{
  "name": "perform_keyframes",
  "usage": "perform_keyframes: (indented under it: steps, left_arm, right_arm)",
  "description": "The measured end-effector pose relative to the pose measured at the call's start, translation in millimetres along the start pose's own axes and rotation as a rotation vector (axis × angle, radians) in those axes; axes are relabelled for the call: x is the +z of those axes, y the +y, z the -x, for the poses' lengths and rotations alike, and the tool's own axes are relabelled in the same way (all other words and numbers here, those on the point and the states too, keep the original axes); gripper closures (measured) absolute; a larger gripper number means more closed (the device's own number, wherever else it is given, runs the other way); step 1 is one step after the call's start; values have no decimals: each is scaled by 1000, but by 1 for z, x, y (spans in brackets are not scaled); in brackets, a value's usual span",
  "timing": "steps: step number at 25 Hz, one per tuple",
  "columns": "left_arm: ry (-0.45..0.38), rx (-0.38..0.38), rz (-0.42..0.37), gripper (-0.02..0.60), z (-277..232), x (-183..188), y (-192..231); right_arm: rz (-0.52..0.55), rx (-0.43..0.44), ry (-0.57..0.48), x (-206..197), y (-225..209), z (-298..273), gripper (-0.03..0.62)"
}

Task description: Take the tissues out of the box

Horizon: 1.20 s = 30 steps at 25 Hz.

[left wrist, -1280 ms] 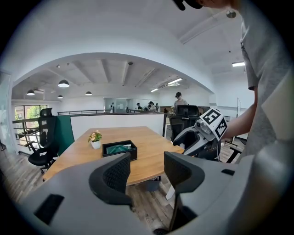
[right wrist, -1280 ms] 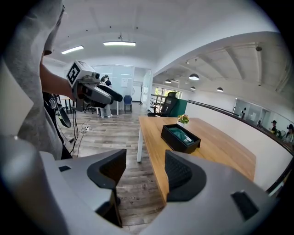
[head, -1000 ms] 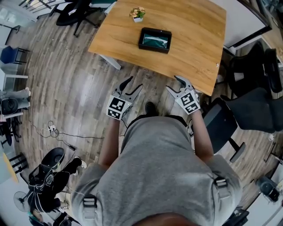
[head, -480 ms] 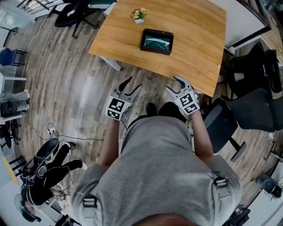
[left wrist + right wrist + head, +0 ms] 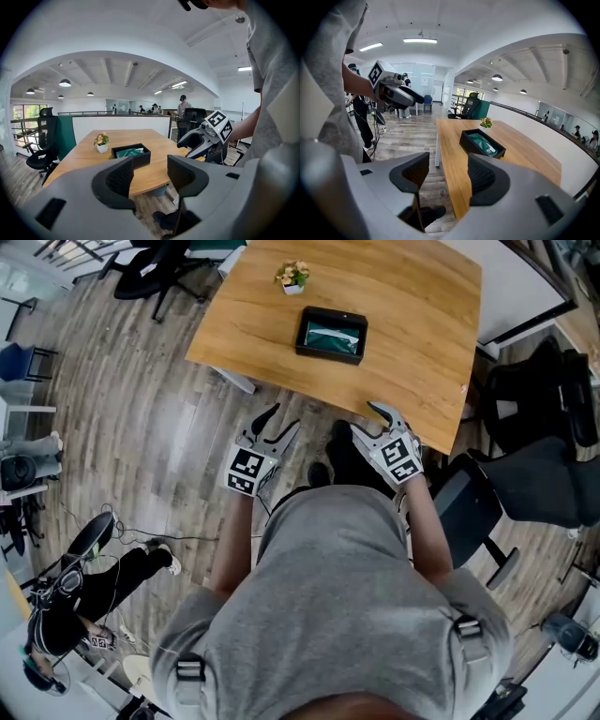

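A black open box (image 5: 330,334) holding a green tissue pack (image 5: 332,332) rests on the wooden table (image 5: 412,324), beyond both grippers. My left gripper (image 5: 278,423) is open and empty above the floor, short of the table's near edge. The right gripper (image 5: 367,418) is also open and empty, level with that edge. The left gripper view shows the box (image 5: 131,155) ahead on the table and the right gripper (image 5: 206,138) off to the side. From the right gripper view the box (image 5: 482,143) lies ahead to the right, with the left gripper (image 5: 396,92) up at the left.
A small potted plant (image 5: 292,274) stands on the table just beyond the box. Black office chairs (image 5: 534,446) crowd the right side; another chair (image 5: 150,263) is at the top left. A person in black (image 5: 84,592) and loose cables (image 5: 112,517) are on the floor at the left.
Both grippers hold almost the same place, still open. My dark leg has stepped forward under the table edge. The person in black at the lower left has shifted.
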<state>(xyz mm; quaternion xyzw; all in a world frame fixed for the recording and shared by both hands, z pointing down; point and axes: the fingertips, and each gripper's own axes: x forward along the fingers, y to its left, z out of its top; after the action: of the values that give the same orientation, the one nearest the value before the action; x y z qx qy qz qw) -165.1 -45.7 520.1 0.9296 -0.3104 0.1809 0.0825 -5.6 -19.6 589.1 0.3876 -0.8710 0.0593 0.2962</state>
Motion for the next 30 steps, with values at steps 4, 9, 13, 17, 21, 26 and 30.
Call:
perform_keyframes:
  steps: [4, 9, 13, 17, 21, 26, 30]
  left_arm:
    - [6, 0, -9, 344, -15, 8, 12]
    - [21, -6, -7, 344, -36, 18, 23]
    - [29, -5, -5, 344, -52, 27, 32]
    - [45, 10, 0, 344, -67, 29, 43]
    - [56, 35, -1, 344, -79, 31, 55]
    - [65, 63, 14, 344, -93, 38, 66]
    - [73, 82, 31, 344, -105, 40, 72]
  right_arm:
    - [0, 3, -1, 6, -19, -11, 329]
    - [0, 9, -11, 13, -43, -23, 330]
    - [-4, 26, -5, 12, -59, -33, 332]
    - [-2, 52, -4, 11, -76, -49, 333]
    - [5, 74, -13, 18, -95, -62, 336]
    - [16, 98, -25, 22, -113, -77, 338]
    - [19, 125, -6, 17, -126, -86, 339]
